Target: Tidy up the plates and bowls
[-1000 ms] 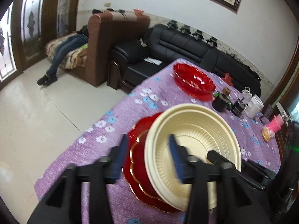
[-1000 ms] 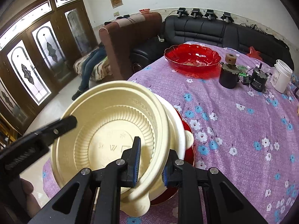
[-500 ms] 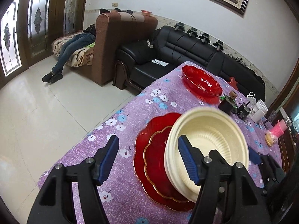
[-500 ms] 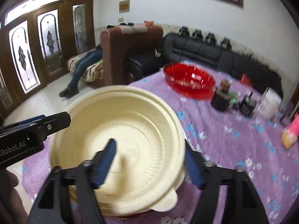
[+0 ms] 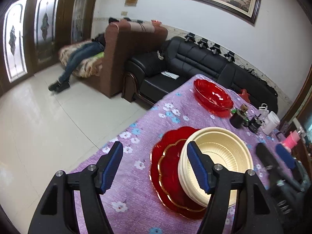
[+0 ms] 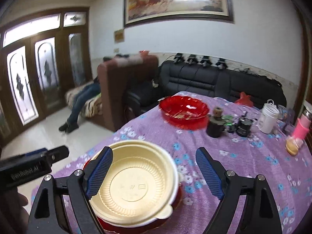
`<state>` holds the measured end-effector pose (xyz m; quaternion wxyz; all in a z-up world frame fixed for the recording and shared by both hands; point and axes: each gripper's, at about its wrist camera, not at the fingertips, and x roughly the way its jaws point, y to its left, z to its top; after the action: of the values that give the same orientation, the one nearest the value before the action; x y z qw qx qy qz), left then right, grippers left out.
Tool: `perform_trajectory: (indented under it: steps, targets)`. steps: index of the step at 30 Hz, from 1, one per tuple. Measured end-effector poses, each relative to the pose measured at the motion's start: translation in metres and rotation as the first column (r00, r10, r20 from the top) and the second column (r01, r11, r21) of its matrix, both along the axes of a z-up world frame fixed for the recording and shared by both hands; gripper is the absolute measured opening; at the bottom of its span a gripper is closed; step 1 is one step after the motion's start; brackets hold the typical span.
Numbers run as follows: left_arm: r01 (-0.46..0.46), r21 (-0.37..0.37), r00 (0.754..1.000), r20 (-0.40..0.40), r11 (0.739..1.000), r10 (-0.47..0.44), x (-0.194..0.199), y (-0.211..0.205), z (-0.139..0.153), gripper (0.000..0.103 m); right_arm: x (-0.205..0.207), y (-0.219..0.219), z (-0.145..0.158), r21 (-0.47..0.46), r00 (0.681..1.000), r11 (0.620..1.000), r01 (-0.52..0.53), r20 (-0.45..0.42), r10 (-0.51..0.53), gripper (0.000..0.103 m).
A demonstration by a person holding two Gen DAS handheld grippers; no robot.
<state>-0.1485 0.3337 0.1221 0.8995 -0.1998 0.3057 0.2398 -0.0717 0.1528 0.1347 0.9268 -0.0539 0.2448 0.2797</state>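
Stacked cream bowls [image 5: 216,163] sit on red gold-rimmed plates [image 5: 167,173] on the purple flowered tablecloth [image 5: 136,128]. My left gripper [image 5: 155,167] hovers at their left side, its jaws opening, gripping nothing; its right finger [image 5: 198,167] stands in front of the bowl's rim. My right gripper [image 6: 155,174] hangs above the cream bowls [image 6: 134,181], its jaws opening wide; the top bowl lies below and between them, untouched by the pads. A red bowl [image 6: 183,111] stands alone at the far end. Each gripper shows at the edge of the other's view.
Beyond the red bowl [image 5: 212,95] stand a black cup [image 6: 214,128], small black devices [image 6: 242,126], a white jar [image 6: 268,120] and a pink cup [image 6: 302,127]. The table's left edge drops to a tiled floor. Sofas line the wall; a person lies on one.
My right gripper let go of the cream bowl's rim, opened wide and rose. The tilted bowl settled level onto the stack. My left gripper widened and drew back a little.
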Motion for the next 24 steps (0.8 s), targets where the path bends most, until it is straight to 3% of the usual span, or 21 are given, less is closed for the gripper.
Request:
perform_trajectory:
  steps: [6, 9, 24]
  targets:
    - [-0.072, 0.181, 0.997, 0.029, 0.981, 0.068, -0.008, -0.031, 0.010, 0.097, -0.005, -0.026, -0.005, 0.035, 0.998, 0.998, 0.043, -0.057, -0.041, 0.092]
    - [-0.055, 0.243, 0.998, 0.024, 0.968, 0.051, -0.007, -0.049, 0.012, 0.101, -0.011, -0.037, -0.011, 0.043, 0.995, 0.997, 0.058, -0.084, -0.054, 0.092]
    - [0.093, 0.227, 0.995, -0.058, 0.969, -0.082, -0.001, -0.095, 0.001, 0.101, -0.033, -0.095, -0.041, 0.090, 0.971, 0.984, 0.157, -0.194, -0.137, 0.093]
